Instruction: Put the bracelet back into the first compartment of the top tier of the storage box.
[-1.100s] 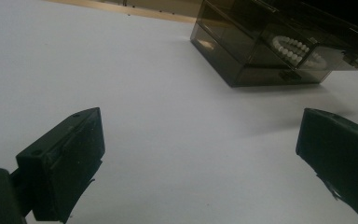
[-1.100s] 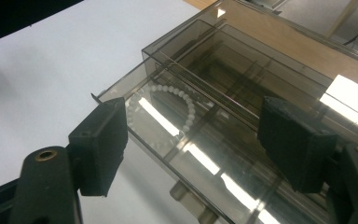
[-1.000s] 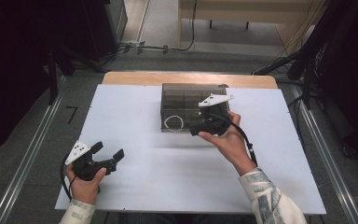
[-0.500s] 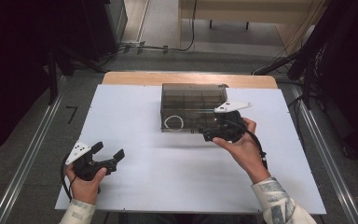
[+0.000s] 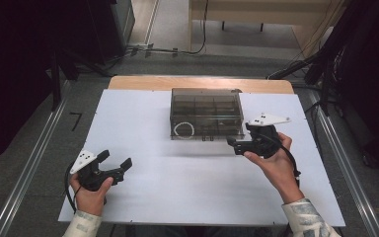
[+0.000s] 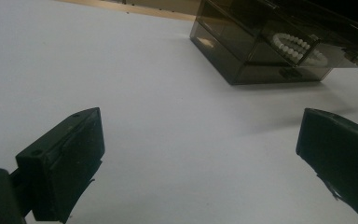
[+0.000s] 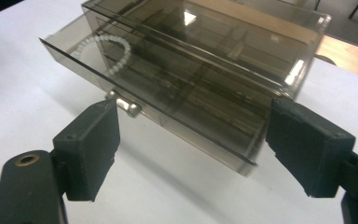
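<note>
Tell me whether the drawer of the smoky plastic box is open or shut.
Slightly open. In the right gripper view the bottom drawer juts out past the box front, its white bead bracelet visible inside.

A white tabletop (image 5: 177, 197) is filling the lower centre of the frame, its wooden edge (image 5: 143, 82) showing along the top. Grey floor (image 5: 24, 148) is surrounding it, cables (image 5: 168, 49) trailing at the upper middle.
</note>
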